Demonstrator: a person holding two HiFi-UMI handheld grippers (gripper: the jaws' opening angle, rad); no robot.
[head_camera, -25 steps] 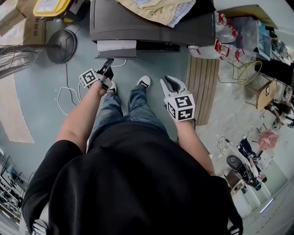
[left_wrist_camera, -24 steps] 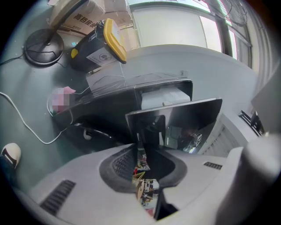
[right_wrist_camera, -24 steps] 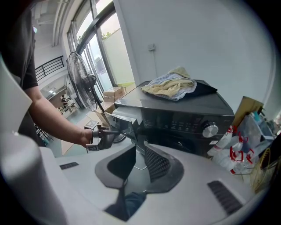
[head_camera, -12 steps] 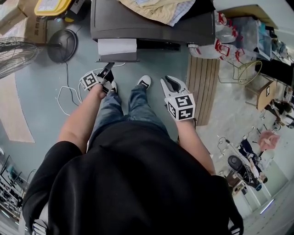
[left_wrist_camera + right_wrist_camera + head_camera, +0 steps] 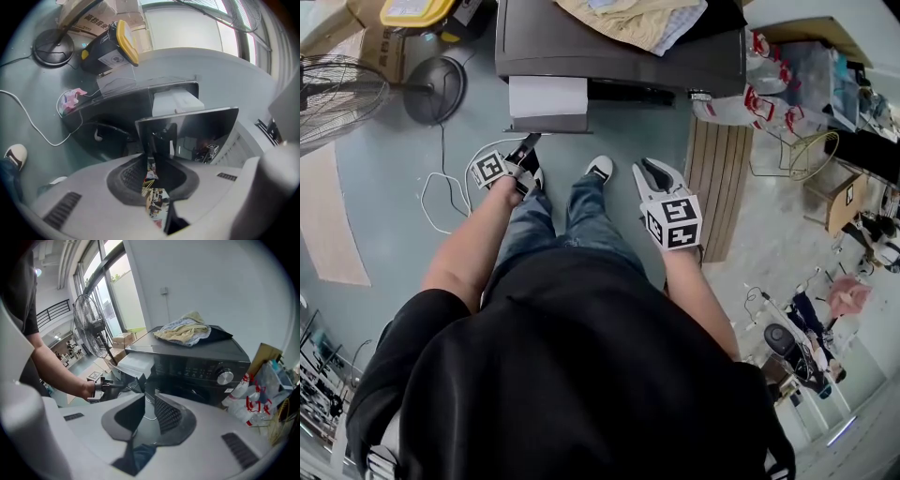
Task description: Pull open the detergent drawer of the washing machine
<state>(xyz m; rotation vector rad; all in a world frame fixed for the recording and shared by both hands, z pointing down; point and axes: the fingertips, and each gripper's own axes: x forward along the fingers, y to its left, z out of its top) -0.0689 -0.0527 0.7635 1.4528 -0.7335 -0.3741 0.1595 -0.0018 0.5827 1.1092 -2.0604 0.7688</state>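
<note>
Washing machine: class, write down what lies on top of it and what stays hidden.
On the washing machine lies a crumpled yellowish cloth, partly over a dark cloth. Whatever is beneath them is covered.

Floor fan (image 5: 337, 98) at left, crumpled cloth (image 5: 628, 19) (yellowish), slatted wooden board (image 5: 717, 183) at right.

Detergent drawer (image 5: 547, 97): pulled out, white inside, dark front panel, upper centre-left.
Washing machine (image 5: 562, 52): dark grey, top edge.
</note>
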